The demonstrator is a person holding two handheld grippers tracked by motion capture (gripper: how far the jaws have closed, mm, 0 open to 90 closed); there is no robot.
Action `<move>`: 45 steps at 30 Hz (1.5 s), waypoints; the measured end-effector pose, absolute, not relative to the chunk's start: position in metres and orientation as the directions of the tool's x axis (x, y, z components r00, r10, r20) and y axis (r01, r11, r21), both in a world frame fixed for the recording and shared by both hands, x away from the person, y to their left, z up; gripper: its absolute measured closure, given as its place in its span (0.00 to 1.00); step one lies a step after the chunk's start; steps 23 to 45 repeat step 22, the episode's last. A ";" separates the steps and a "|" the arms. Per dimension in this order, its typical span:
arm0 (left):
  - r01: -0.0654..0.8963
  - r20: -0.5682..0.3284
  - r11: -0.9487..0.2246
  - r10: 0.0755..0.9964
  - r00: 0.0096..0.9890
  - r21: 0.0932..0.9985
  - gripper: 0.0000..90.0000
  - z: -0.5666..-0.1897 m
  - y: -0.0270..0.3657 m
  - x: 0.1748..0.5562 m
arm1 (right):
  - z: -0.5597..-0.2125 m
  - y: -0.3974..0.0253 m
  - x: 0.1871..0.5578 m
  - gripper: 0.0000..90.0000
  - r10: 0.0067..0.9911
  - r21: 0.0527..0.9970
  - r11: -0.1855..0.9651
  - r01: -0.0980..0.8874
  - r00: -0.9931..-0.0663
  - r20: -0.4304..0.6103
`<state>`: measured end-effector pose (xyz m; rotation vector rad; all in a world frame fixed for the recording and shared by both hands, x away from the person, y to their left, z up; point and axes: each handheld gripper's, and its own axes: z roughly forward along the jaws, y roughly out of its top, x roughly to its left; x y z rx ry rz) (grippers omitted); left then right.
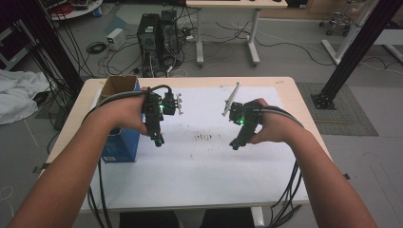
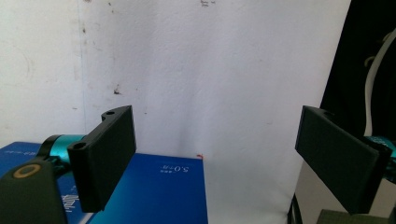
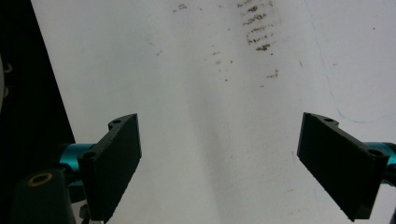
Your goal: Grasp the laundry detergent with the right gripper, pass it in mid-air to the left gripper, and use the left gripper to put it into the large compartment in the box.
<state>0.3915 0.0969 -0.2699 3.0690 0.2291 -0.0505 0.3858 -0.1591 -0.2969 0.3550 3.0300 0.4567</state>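
Both the left tongs (image 2: 215, 154) and right tongs (image 3: 219, 163) are held spread and empty above the white surface (image 1: 214, 166), and the blue carton (image 1: 121, 142), seemingly open-topped, could be toppled if clipped sideways

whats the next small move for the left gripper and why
Probably swing the left gripper left toward the blue box: its fingers stand wide apart with nothing between them, and the box lies just beside it at the table's left edge.
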 end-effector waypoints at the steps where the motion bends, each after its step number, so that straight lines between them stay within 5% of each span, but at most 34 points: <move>1: 0.149 -0.039 -0.987 0.146 0.988 0.068 0.14 -0.271 0.096 0.391 | -0.297 -0.159 0.386 0.14 0.234 0.297 0.930 0.217 -0.972 -0.022; 45: 0.140 -0.038 -0.987 0.138 0.990 0.078 0.14 -0.274 0.097 0.392 | -0.297 -0.161 0.383 0.14 0.251 0.312 0.921 0.232 -0.968 -0.024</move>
